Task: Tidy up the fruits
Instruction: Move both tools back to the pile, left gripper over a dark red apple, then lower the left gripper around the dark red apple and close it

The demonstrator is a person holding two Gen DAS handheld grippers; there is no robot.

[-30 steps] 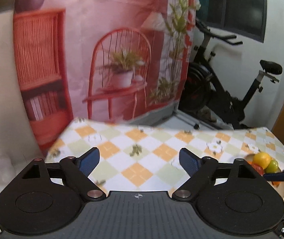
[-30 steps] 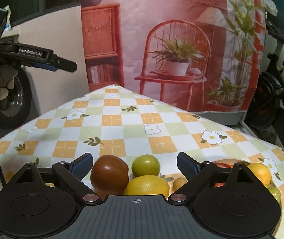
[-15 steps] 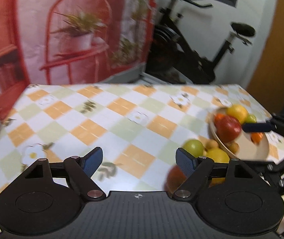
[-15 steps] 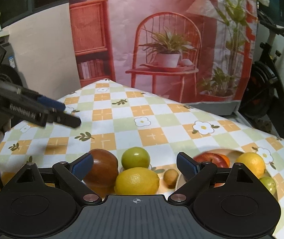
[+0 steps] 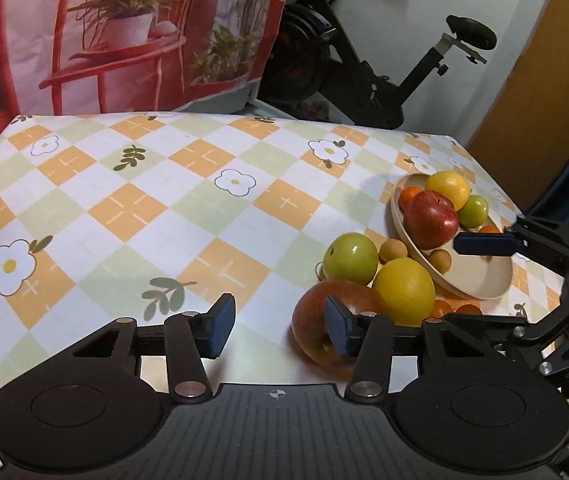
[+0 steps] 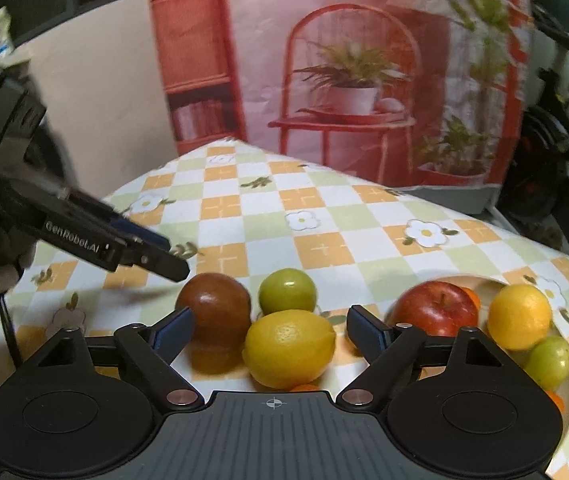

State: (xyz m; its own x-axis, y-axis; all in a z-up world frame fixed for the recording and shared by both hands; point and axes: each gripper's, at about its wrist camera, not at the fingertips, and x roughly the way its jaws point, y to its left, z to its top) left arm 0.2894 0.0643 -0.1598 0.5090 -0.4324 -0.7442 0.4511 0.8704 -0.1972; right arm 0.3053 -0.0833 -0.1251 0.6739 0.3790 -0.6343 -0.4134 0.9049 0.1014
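A beige bowl at the table's right holds a red apple, a yellow lemon, a green fruit and small oranges. Beside it on the cloth lie a green apple, a yellow lemon, a dark red-brown fruit and a small brown fruit. My left gripper is open and empty, its right finger against the dark fruit. My right gripper is open and empty, with the lemon between its fingers. It shows in the left wrist view over the bowl.
The table has a checked flower-print cloth. A printed backdrop hangs behind it and an exercise bike stands at the back right. The left gripper's arm reaches in from the left in the right wrist view.
My left gripper has swung right and down toward the fruit pile; its right finger now reaches the dark fruit. My right gripper has crept closer over the lemon.
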